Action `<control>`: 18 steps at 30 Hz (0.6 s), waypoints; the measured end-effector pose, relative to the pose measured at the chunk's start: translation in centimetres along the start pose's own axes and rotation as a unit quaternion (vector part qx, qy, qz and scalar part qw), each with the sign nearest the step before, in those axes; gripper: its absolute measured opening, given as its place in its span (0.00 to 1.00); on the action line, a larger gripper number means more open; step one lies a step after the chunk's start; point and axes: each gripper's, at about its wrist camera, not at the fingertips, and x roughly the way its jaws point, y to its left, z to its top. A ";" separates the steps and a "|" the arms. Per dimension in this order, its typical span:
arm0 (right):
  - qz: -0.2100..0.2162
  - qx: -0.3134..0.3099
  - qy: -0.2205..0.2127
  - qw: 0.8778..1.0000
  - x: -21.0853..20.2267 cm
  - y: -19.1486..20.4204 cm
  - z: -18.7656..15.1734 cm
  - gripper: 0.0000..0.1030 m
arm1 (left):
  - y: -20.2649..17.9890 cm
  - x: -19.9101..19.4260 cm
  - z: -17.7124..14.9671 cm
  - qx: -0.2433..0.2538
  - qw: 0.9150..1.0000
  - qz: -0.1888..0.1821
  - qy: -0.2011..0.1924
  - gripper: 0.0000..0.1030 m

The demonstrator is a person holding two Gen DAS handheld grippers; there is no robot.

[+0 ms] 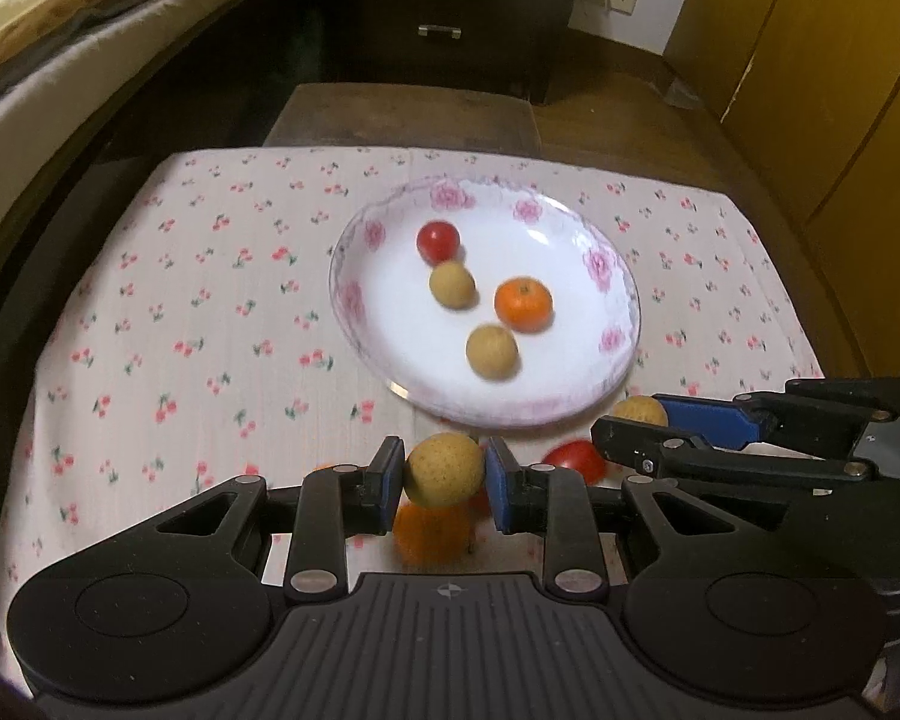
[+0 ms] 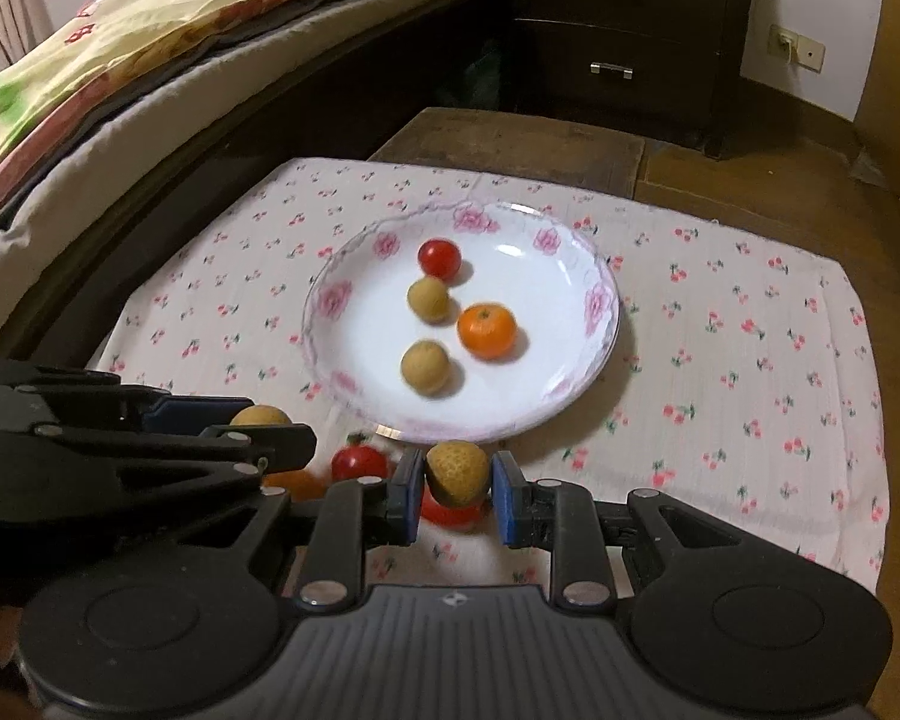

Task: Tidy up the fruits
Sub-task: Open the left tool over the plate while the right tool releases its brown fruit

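A white plate with pink flowers (image 1: 606, 294) (image 2: 594, 276) holds a red tomato (image 1: 437, 240), two tan round fruits (image 1: 452, 284) (image 1: 491, 351) and an orange (image 1: 523, 304). My left gripper (image 1: 444, 483) is shut on a tan fruit (image 1: 444, 470), just short of the plate's near rim. My right gripper (image 2: 456, 495) is shut on another tan fruit (image 2: 457, 474). On the cloth below lie an orange (image 1: 432, 531) and tomatoes (image 1: 576, 459) (image 2: 359, 461). Each gripper shows from the side in the other's view, with its fruit (image 1: 639, 410) (image 2: 260, 415).
The plate sits on a cherry-print cloth (image 1: 210, 312) over a low table. A bed (image 2: 150, 60) runs along the left. A dark drawer chest (image 2: 624, 30) stands behind. Wooden cabinets (image 1: 810, 90) stand on the right.
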 end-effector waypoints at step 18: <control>0.019 0.043 0.016 0.999 4.3 -2.6 3.3 0.26 | 0.6 4.0 3.8 -0.018 1.000 0.006 0.014 0.35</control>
